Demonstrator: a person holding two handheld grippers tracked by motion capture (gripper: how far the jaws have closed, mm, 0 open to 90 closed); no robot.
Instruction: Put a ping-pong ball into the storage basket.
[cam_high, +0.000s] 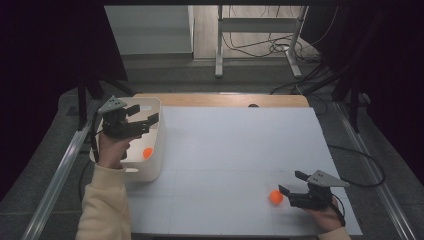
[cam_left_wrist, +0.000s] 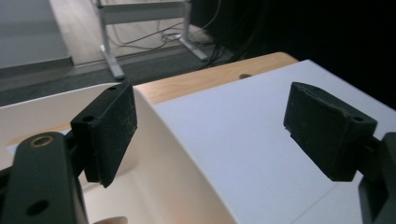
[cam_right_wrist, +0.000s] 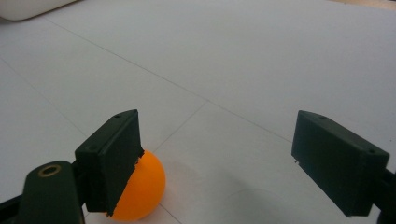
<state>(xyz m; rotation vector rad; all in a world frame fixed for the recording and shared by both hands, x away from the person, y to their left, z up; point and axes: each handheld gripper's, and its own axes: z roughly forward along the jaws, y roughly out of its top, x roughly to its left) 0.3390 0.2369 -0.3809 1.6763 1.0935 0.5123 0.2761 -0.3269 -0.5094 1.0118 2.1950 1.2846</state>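
We see the right gripper (cam_high: 289, 186) low at five o'clock on the white table (cam_high: 235, 150), jaws wide, an orange ball (cam_high: 275, 197) just beside its near jaw. The left gripper (cam_high: 145, 116) hovers at nine o'clock, jaws wide over a white bin (cam_high: 150, 172) holding another orange ball (cam_high: 147, 153).

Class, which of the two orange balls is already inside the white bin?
The ball beneath the left gripper; the other ball lies on the table by the right gripper.
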